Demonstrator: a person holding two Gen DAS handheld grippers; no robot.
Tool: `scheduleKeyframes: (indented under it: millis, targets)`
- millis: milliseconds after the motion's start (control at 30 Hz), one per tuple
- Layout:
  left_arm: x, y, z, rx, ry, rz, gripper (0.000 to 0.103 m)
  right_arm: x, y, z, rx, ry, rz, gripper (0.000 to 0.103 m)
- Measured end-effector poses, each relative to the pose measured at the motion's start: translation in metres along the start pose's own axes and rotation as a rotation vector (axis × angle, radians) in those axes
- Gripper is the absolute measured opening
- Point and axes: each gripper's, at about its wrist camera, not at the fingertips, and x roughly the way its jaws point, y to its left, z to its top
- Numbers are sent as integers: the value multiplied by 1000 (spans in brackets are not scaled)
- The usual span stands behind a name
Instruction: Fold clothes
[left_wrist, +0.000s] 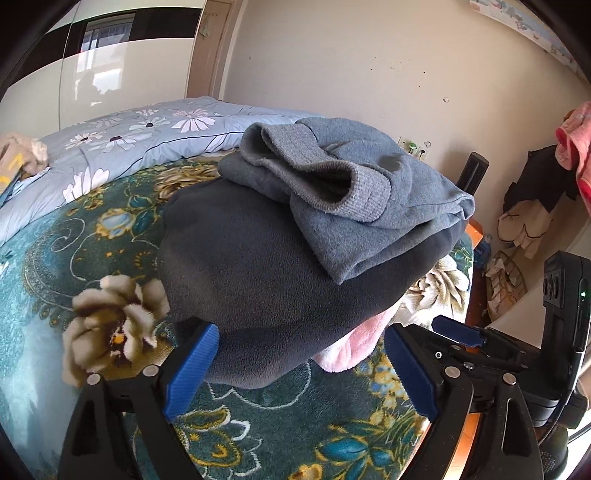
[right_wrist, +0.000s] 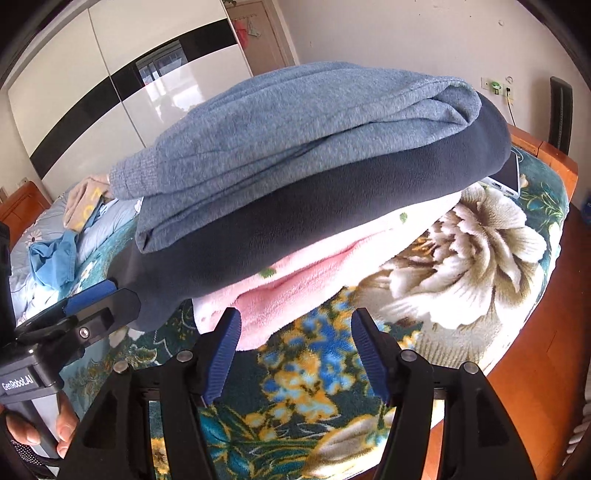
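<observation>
Folded stack (right_wrist: 295, 192) dead ahead near bed (right_wrist: 480, 258) edge — left hand-held gripper (left_wrist: 301, 369) released, straddling dark fleece (left_wrist: 258, 277); right hand-held gripper (right_wrist: 295, 354) released beside pink fleece (right_wrist: 295, 273).

My bedroom at home: bed (left_wrist: 110, 258) with floral blanket, quilt (left_wrist: 147, 129), sliding wardrobe (right_wrist: 92, 92), folded clothes (right_wrist: 295, 166) stacked on it.

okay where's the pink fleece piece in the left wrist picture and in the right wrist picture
Left wrist view: the pink fleece piece peeks out low and right of centre, under the dark grey garment.
Right wrist view: it lies across the lower middle, directly under the same dark garment, at the bottom of the stack.
Shared landmark: the grey-blue sweater tops the stack in both views.
</observation>
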Motion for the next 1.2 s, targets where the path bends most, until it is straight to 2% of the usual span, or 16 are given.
scheduleKeyframes:
  millis: [33, 167, 200, 467, 500, 533, 600, 833, 1000, 1200]
  targets:
    - [-1, 0, -2, 1, -1, 0, 103, 0, 1, -2, -2, 1, -1, 69]
    - [-5, 2, -9, -2, -5, 8, 103, -4, 4, -7, 17, -13, 10, 73]
    - [-5, 2, -10, -3, -3, 11, 103, -5, 4, -9, 23, -16, 13, 78]
    - [-9, 11, -20, -28, 16, 22, 103, -12, 10, -11, 18, -28, 6, 80]
    - [-10, 12, -21, -33, 13, 26, 103, -14, 10, -11, 19, -35, 7, 85]
    - [-12, 14, -21, -36, 5, 30, 103, -16, 11, -10, 20, -44, 8, 96]
    - [-15, 17, -22, -39, -4, 38, 103, -19, 11, -9, 26, -56, 1, 102]
    - [-26, 23, -21, -64, -31, 44, 103, -32, 18, -22, 30, -81, -50, 103]
    - [-36, 18, -20, -38, -68, 93, 103, -33, 26, -33, -14, -102, -103, 103]
    - [-47, 18, -20, -46, -101, 86, 103, -41, 36, -37, -44, -118, -117, 103]
